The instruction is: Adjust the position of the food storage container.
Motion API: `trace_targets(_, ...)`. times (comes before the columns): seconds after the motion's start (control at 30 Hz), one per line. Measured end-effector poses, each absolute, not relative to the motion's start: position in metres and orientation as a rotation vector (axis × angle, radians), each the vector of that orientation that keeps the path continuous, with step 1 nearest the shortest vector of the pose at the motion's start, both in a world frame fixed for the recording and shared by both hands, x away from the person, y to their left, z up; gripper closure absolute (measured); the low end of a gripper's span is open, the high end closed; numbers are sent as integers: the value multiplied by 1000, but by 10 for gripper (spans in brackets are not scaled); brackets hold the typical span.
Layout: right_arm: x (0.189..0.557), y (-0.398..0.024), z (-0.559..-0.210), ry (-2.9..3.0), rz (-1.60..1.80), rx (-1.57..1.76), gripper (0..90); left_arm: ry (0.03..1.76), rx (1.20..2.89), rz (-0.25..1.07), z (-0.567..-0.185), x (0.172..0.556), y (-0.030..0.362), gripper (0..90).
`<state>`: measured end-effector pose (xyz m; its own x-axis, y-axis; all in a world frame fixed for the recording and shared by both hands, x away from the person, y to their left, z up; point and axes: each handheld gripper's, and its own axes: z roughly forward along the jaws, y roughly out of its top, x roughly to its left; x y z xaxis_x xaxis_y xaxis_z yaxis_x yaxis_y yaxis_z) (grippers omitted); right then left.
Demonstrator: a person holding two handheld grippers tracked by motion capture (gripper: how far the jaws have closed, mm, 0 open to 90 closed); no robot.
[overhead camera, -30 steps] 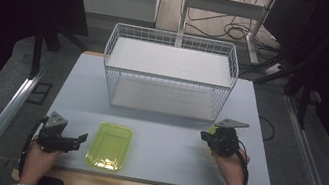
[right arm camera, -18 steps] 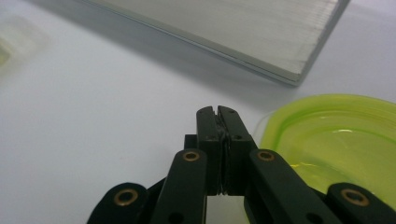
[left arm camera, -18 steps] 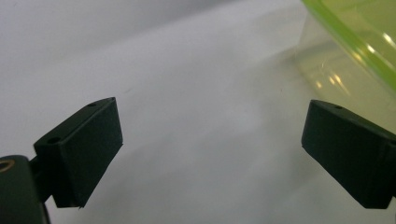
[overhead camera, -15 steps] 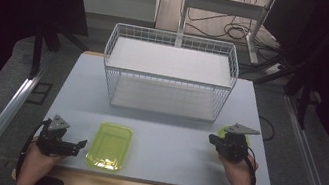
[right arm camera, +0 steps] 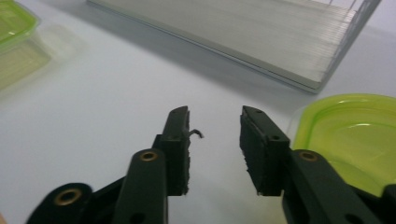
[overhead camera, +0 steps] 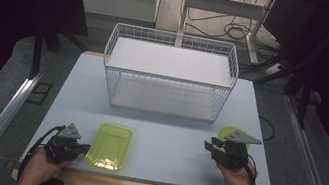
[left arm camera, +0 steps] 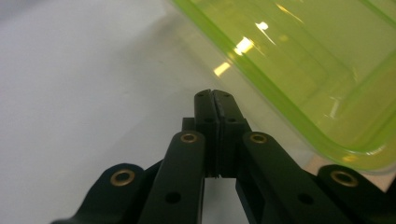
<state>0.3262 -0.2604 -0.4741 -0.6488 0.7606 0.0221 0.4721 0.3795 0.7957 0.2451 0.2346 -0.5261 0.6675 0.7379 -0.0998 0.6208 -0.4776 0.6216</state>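
Here the rectangular yellow-green tray (overhead camera: 110, 146) lies near the front edge of the table (overhead camera: 169, 144), its long axis running from the person toward the wire basket (overhead camera: 168, 79). It sits just to the right of the left gripper (overhead camera: 84, 148), whose jaws have just been closing and now meet with nothing between them; in the left gripper view the tips stop just short of the tray's rounded corner. The left hand is clearly nearer to it. The right gripper (overhead camera: 208, 144), well apart across the table, has just been opening and stands partly open and empty, with a round yellow-green lid (right arm camera: 355, 135) just beside its right jaw. A sideways reach from the left looks likeliest.
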Motion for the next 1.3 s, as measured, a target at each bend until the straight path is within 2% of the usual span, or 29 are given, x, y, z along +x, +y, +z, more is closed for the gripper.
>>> trace_targets(0.33,313,-255,-476,2313,1185,1059,515,967,2257,120,-526,239,222,900)
trace_targets(0.7,303,-258,-479,2335,1180,1074,494,812,2249,60,-524,242,175,900)
trace_targets(1.0,300,-253,-482,2367,1174,1054,491,740,2244,61,-522,246,141,900)
trace_targets(1.13,300,-251,-483,2374,1175,1052,491,792,2272,85,-523,248,153,900)
trace_targets(1.3,300,-249,-484,2383,1182,1052,491,979,2266,201,-523,257,191,900)
